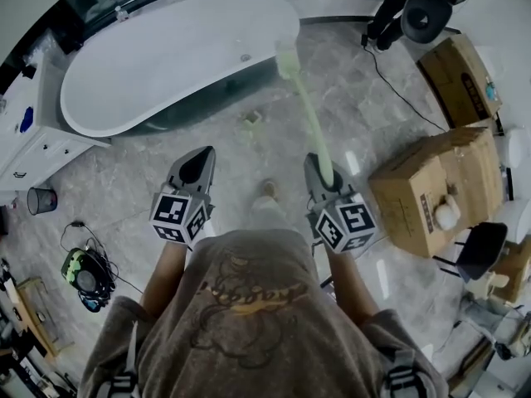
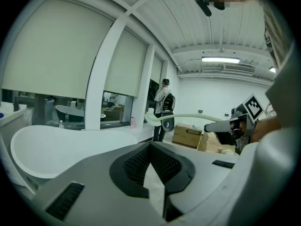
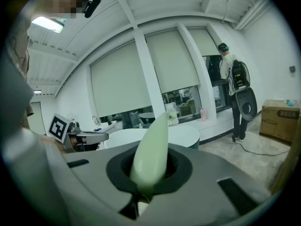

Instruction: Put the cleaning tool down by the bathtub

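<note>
**A:** Is there any writing here you can actually read?

**B:** No. The near cardboard box has a dark printed strip on its side, but it is too small to make out. The far cardboard box has a dark mark that is just as illegible.

**A:** What about the shirt?

**B:** The shirt has looping script across its print, but the letters blur.

**A:** And the cubes?

**B:** The cubes on the left gripper and the right gripper show black-and-white square patterns, with no letters or numbers.
</note>
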`<act>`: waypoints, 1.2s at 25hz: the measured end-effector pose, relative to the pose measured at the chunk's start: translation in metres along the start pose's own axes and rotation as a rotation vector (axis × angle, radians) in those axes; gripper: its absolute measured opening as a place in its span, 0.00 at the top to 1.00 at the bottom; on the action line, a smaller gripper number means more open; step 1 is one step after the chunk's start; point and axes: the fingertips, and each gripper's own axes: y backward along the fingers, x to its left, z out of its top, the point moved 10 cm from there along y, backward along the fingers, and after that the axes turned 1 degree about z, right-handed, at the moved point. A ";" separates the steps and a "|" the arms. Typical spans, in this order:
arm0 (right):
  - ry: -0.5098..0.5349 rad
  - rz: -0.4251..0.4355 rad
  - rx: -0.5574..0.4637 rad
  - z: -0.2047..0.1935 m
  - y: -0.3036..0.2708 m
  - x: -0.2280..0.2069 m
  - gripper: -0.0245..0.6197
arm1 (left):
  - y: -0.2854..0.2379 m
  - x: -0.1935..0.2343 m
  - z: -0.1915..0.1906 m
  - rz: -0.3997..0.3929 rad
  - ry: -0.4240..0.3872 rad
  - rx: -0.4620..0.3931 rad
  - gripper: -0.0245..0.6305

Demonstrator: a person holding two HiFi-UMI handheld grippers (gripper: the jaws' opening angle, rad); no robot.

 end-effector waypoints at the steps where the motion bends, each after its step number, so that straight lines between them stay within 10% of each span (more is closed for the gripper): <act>1: 0.007 0.014 0.005 0.005 -0.008 -0.008 0.95 | -0.009 0.001 0.004 0.008 0.003 -0.001 0.95; 30: 0.078 0.194 0.080 0.080 -0.182 -0.118 0.95 | -0.173 0.079 0.066 0.146 0.035 -0.081 0.95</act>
